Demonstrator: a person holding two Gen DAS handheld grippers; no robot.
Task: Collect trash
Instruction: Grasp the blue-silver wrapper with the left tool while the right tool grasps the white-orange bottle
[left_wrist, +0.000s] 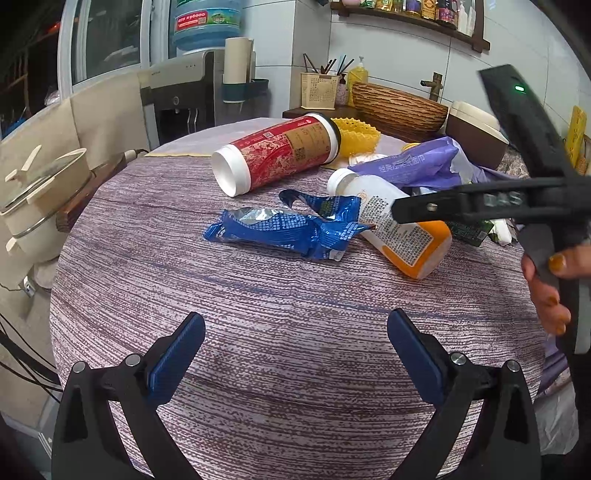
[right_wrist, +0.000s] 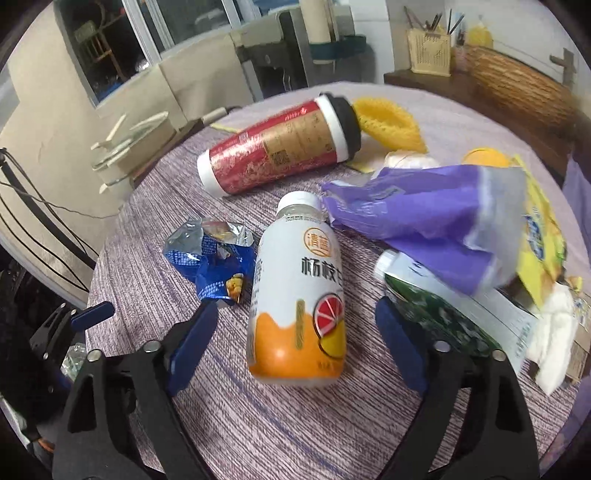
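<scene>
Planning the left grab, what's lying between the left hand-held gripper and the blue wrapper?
Only bare tablecloth lies between the left hand-held gripper and the blue wrapper, shown in the left wrist view.

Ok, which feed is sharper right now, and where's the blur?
Left wrist view is crisp: the blue wrapper reads clearly. Right wrist view is motion-smeared, worst on the purple bag and the far shelf; the drink bottle stays fairly legible.

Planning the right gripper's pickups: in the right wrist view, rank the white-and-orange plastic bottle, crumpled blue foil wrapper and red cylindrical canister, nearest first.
1. White-and-orange plastic bottle, lying between the open fingers.
2. Crumpled blue foil wrapper, just beyond the left finger.
3. Red cylindrical canister, on its side, far back.
</scene>
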